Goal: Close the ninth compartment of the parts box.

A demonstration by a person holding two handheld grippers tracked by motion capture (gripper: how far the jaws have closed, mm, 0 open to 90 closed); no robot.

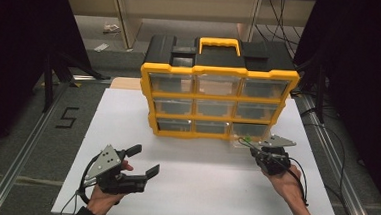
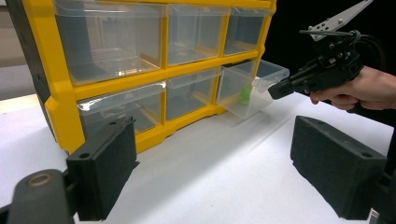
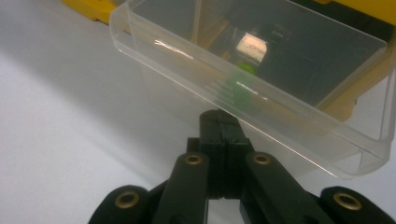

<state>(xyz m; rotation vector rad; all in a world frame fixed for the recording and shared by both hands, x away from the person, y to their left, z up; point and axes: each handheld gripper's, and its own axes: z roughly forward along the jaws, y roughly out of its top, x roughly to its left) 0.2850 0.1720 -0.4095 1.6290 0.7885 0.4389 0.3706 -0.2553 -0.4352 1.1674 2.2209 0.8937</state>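
A yellow and black organizer [image 1: 219,96] with several clear drawers stands at the back of a white board [image 1: 127,128]. Its bottom right drawer [image 1: 244,140] [image 2: 247,88] [image 3: 327,135] is pulled partway out, and a small green item [image 2: 244,95] [image 3: 243,86] lies inside. My right gripper [image 1: 252,146] [image 2: 276,90] [image 3: 219,122] is shut, with its tips touching the drawer's front lip and nothing seen between the jaws. My left gripper [image 1: 144,161] [image 2: 215,158] rests open on the board's front left, pointing toward the organizer and holding nothing.
The organizer's yellow carry handle [image 1: 220,43] sits on top. Metal rails [image 1: 26,142] run along both sides of the table, and a "5" mark [image 1: 66,117] lies on the grey surface at the left. White board stretches between the two grippers.
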